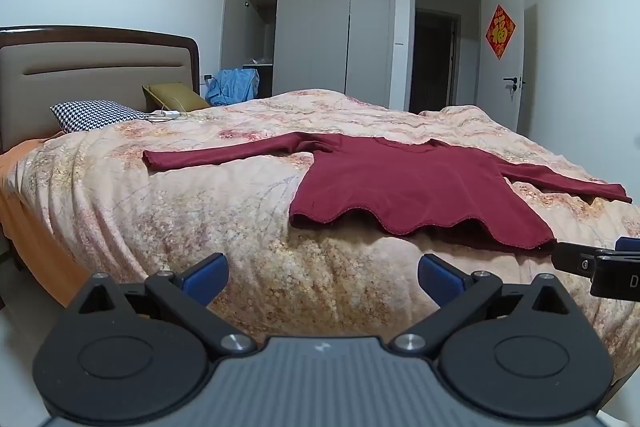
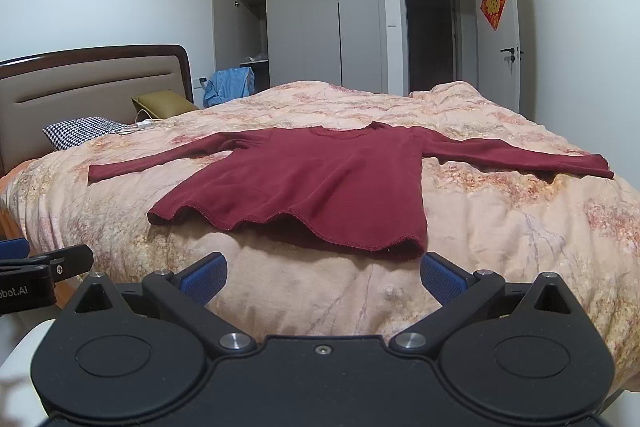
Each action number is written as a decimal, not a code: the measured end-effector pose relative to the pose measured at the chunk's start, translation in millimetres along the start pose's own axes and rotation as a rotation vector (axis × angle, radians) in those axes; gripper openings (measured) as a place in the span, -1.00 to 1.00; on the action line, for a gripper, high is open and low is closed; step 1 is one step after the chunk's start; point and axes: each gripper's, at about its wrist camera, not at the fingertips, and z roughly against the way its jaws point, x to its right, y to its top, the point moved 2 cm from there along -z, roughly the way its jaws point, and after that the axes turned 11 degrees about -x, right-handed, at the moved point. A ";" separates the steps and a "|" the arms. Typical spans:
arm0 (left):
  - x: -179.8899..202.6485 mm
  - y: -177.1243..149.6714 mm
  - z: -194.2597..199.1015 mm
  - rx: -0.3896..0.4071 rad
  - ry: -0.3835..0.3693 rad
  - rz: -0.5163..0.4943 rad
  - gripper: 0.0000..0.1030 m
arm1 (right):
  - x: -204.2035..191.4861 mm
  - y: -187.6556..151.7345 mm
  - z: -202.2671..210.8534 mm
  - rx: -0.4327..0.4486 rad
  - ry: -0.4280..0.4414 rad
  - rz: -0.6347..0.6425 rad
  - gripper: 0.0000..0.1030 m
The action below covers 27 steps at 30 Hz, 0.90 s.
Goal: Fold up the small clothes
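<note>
**Red top spread flat on the bed, both grippers wide and empty**

At the far left stands the padded headboard [image 1: 96,75], with a houndstooth pillow [image 1: 94,115] below it and an olive cushion [image 1: 176,97] just beside that. A white charger with its cable [image 1: 168,114] lies on the cover near the pillow. Behind the bed corner hangs a bundle of blue cloth [image 1: 232,87], and beyond it a grey wardrobe [image 1: 332,27] has its leftmost door swung open.

The floral quilt [image 1: 200,195] covers the bed. On it lies the dark red long-sleeved top [image 2: 304,183], neckline toward the far side, wavy hem toward the cameras, both sleeves stretched out sideways. It is unfolded.

The left gripper [image 1: 323,279] hovers over the near edge of the quilt, left of the hem, its blue pads [image 1: 206,277] spread wide with only quilt between them. The right gripper [image 2: 323,277] sits just short of the hem's right corner, its pads [image 2: 442,279] equally wide apart and touching nothing. Each gripper's finger shows at the edge of the other's view.

Farther right are a dark open doorway [image 1: 436,59] and a white door [image 1: 506,59] bearing a red diamond decoration [image 1: 500,31].
</note>
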 end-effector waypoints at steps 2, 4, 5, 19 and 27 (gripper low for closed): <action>1.8 -0.5 -0.5 0.000 0.000 -0.001 1.00 | 0.3 0.1 -0.3 -0.001 0.000 -0.001 0.99; 3.3 1.0 -2.4 -0.001 0.000 -0.001 1.00 | 0.4 0.2 -0.4 -0.001 0.001 -0.002 0.99; 3.2 1.1 -2.3 0.000 0.000 0.000 1.00 | 0.4 0.2 -0.5 -0.002 0.001 -0.002 0.99; 4.6 2.1 -3.0 -0.003 0.001 0.000 1.00 | 1.2 0.3 -1.1 -0.005 0.002 -0.007 0.99; 4.9 1.9 -3.3 -0.004 0.000 0.001 1.00 | 1.5 0.3 -0.8 -0.006 0.003 -0.009 0.99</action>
